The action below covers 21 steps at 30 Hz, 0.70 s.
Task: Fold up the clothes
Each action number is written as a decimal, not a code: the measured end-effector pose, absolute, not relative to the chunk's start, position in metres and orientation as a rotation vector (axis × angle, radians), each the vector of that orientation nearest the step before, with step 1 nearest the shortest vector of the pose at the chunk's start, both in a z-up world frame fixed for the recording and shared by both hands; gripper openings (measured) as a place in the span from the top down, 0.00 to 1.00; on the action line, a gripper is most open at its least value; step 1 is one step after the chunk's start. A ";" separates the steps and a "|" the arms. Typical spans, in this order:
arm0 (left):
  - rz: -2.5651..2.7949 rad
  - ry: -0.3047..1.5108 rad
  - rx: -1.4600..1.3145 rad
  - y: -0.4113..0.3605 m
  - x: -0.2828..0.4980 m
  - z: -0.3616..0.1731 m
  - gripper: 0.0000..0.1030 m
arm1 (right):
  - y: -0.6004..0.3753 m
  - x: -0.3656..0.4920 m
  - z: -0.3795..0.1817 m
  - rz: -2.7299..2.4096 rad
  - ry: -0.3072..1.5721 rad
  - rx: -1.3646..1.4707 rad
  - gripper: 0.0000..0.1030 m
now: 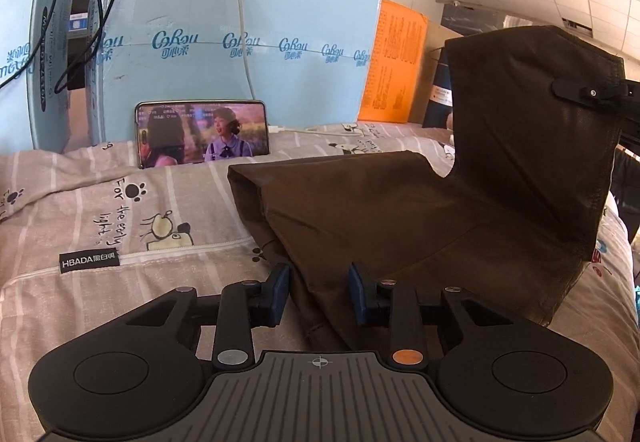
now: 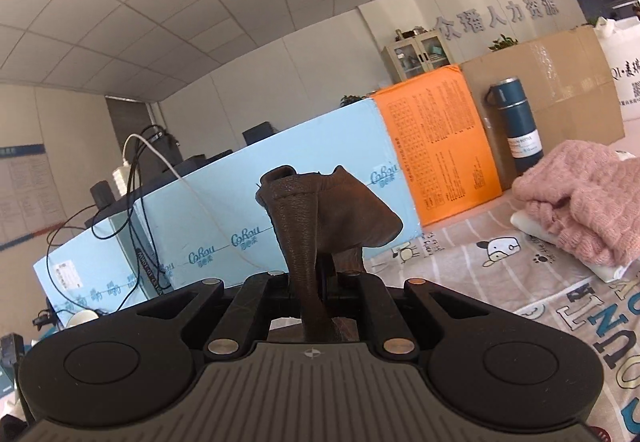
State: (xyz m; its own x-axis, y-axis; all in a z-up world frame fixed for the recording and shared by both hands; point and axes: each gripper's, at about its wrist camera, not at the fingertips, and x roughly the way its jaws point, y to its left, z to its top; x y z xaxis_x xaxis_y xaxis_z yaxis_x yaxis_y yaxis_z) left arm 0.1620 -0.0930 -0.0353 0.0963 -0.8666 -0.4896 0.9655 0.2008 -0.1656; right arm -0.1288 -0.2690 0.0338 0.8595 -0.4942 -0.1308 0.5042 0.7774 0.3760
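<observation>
The brown garment (image 1: 400, 210) lies on the printed bedsheet (image 1: 120, 226), to the right of the phone (image 1: 202, 134) that leans against the blue box (image 1: 240, 42). Its long axis runs from the hem at the phone side across toward the far right, where one end is lifted clear of the sheet and stands up as a tall flap. The right gripper (image 1: 592, 93) pinches that flap high up near its edge; in its own view the jaws are closed tight on a bunched fold of the brown cloth (image 2: 316, 218), which mushrooms out above the fingers. The left gripper (image 1: 319, 288) sits low at the near edge of the garment, right of and nearer to the camera than the phone, its jaws set fairly narrow with a ridge of cloth between the blue pads (image 1: 280, 282); I cannot tell whether they actually press on it. So the left gripper is the nearer one to the flat part, and the fold seems to turn on carrying the raised end over toward the phone side. The cloth looks thin, matte, dark brown and limp, with a stitched hem; a pink knit (image 2: 588, 198) lies apart, right of the orange box (image 2: 440, 138).
</observation>
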 end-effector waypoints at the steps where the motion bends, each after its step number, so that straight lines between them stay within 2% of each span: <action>1: -1.375 0.551 0.213 -0.093 0.162 -0.035 0.70 | -0.261 -0.117 0.035 -0.513 0.047 0.376 0.94; 8: -1.376 0.571 0.193 -0.092 0.165 -0.036 0.70 | -0.205 -0.049 -0.006 -0.353 0.315 0.117 0.94; 11: -1.368 0.577 0.173 -0.090 0.168 -0.035 0.69 | -0.186 -0.041 -0.024 -0.300 0.414 0.021 0.90; 13: -1.352 0.568 0.158 -0.088 0.169 -0.032 0.68 | -0.179 -0.042 -0.030 -0.250 0.452 -0.006 0.71; 14: -1.342 0.562 0.146 -0.087 0.170 -0.032 0.68 | -0.176 -0.044 -0.032 -0.224 0.465 -0.010 0.65; 15: -1.333 0.555 0.133 -0.086 0.172 -0.031 0.67 | -0.176 -0.046 -0.033 -0.197 0.470 0.004 0.50; 16: -1.324 0.547 0.120 -0.085 0.173 -0.030 0.59 | -0.175 -0.047 -0.034 -0.170 0.475 0.020 0.39; 17: -1.313 0.535 0.104 -0.084 0.173 -0.029 0.54 | -0.174 -0.049 -0.035 -0.145 0.475 0.046 0.37; 19: -1.305 0.499 0.082 -0.082 0.170 -0.026 0.30 | -0.173 -0.048 -0.038 -0.102 0.482 0.099 0.31; 20: -1.307 0.481 0.075 -0.082 0.167 -0.024 0.24 | -0.172 -0.047 -0.039 -0.086 0.485 0.121 0.28; 21: -1.325 0.462 0.081 -0.082 0.161 -0.020 0.13 | -0.172 -0.046 -0.041 -0.075 0.489 0.138 0.22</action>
State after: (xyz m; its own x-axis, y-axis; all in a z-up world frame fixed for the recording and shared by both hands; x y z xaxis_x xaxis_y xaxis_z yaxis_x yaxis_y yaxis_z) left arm 0.1608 -0.0824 -0.0201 0.1668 -0.9140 -0.3698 0.9458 0.2544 -0.2020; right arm -0.0463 -0.1720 -0.0411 0.8802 -0.0384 -0.4731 0.1042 0.9880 0.1138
